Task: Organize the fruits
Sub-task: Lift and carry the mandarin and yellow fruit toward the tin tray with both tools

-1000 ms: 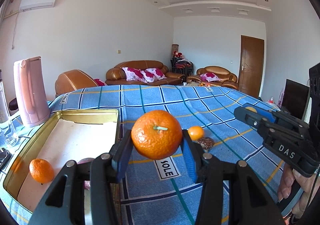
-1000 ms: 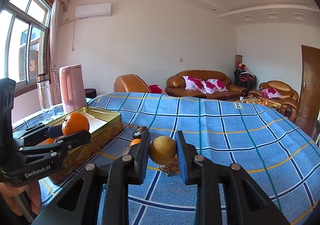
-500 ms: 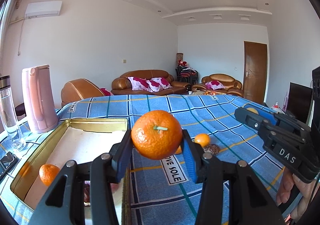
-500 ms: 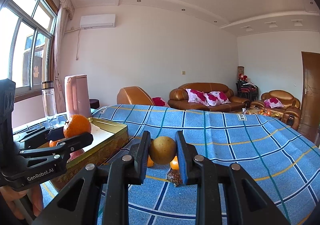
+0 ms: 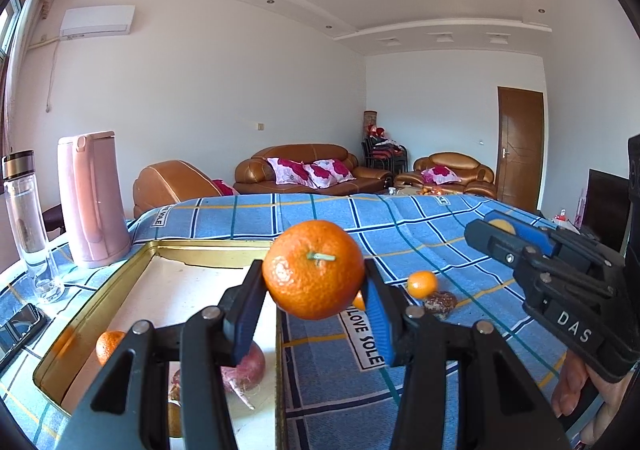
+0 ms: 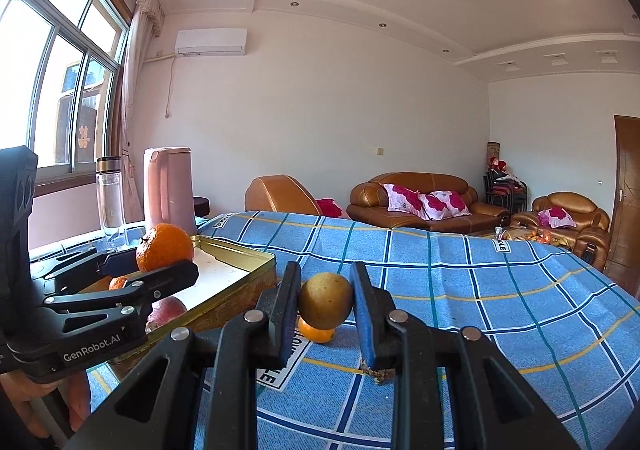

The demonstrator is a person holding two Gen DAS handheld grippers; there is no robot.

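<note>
On a table spread with a blue checked cloth (image 5: pixel 400 226), a gold tin tray (image 5: pixel 208 250) at the left takes in the fruit being sorted; a small mandarin (image 5: pixel 108 344) and a reddish fruit (image 5: pixel 250 366) lie on its pale floor. Just above the tray's right rim, the left gripper (image 5: pixel 314 306) clamps a large orange (image 5: pixel 314 270) between its pads, stem facing the camera. To the right, the right gripper (image 6: pixel 325 306) pinches a yellow-brown round fruit (image 6: pixel 326 300) in narrow jaws, held in the air over the cloth beside the tray. Beneath it a small orange fruit (image 6: pixel 316 334) and a dark speckled fruit (image 5: pixel 440 302) wait on the cloth. The step in hand appears to be carrying both fruits to the tray. The next move likely calls for lowering the orange onto a free patch of tray floor before letting go, since a round fruit could roll, then bringing the right-hand fruit across the rim.
</note>
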